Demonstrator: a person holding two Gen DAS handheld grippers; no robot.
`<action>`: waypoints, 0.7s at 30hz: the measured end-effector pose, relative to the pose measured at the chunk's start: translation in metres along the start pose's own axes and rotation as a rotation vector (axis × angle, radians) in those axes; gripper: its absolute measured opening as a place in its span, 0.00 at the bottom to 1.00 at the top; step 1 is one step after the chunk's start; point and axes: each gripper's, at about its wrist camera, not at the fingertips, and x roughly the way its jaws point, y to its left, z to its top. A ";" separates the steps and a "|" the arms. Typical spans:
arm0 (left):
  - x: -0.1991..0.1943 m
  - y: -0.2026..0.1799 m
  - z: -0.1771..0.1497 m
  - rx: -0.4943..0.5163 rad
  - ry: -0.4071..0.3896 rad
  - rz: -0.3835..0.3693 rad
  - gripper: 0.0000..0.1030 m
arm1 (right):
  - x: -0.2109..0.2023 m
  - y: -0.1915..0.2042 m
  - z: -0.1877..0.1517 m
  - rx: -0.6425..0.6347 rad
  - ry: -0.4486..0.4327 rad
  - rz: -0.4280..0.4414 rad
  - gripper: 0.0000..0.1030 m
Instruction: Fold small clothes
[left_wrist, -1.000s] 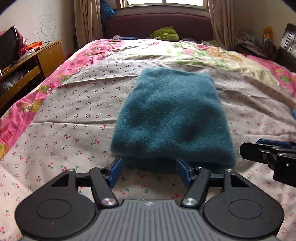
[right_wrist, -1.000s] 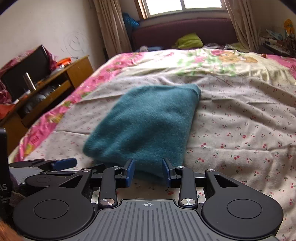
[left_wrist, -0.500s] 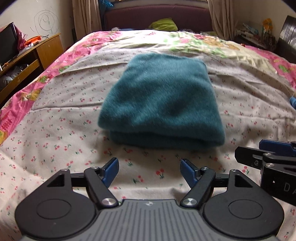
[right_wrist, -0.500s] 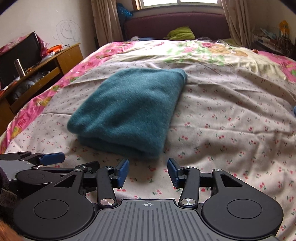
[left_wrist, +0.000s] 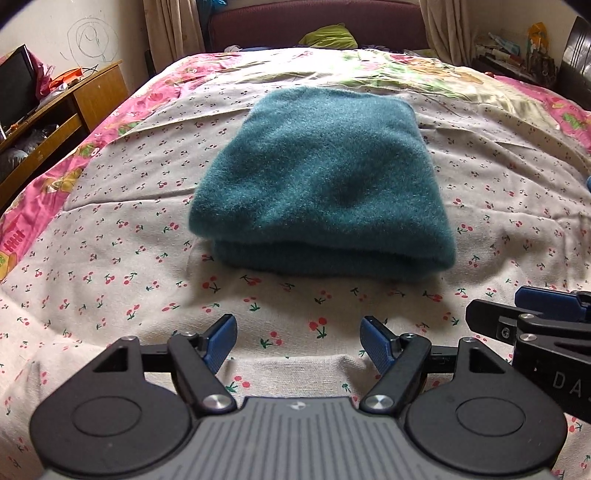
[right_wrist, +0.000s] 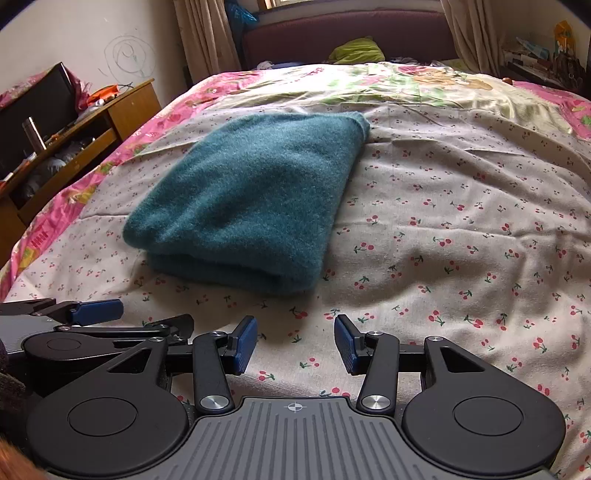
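Left tongs (left_wrist: 298, 341) agape, nothing between blue pads; right tongs (right_wrist: 294, 343) parted less wide, also empty; both low over cherry-print sheet (left_wrist: 110, 266), side by side; folded teal garment (left_wrist: 325, 192) on bed just beyond tips, apart from both; pink quilt (left_wrist: 37, 199) at edge; wooden desk (right_wrist: 74, 144) farther left.

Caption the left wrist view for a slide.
Folded teal garment lies on the cherry-print bedsheet, beyond the open, empty left gripper.

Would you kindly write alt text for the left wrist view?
A folded fuzzy teal garment lies on a cherry-print bedsheet. The left gripper is open and empty just short of it, and the right gripper shows at the right edge.
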 end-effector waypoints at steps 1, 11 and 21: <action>0.001 0.000 0.000 0.000 0.002 0.000 0.81 | 0.001 0.001 0.000 -0.002 0.000 -0.002 0.45; 0.007 0.003 -0.008 -0.023 0.016 -0.019 0.82 | 0.007 -0.001 -0.008 -0.011 0.000 -0.035 0.45; 0.010 -0.003 -0.010 0.005 0.013 0.000 0.82 | 0.011 -0.005 -0.011 -0.013 -0.014 -0.047 0.45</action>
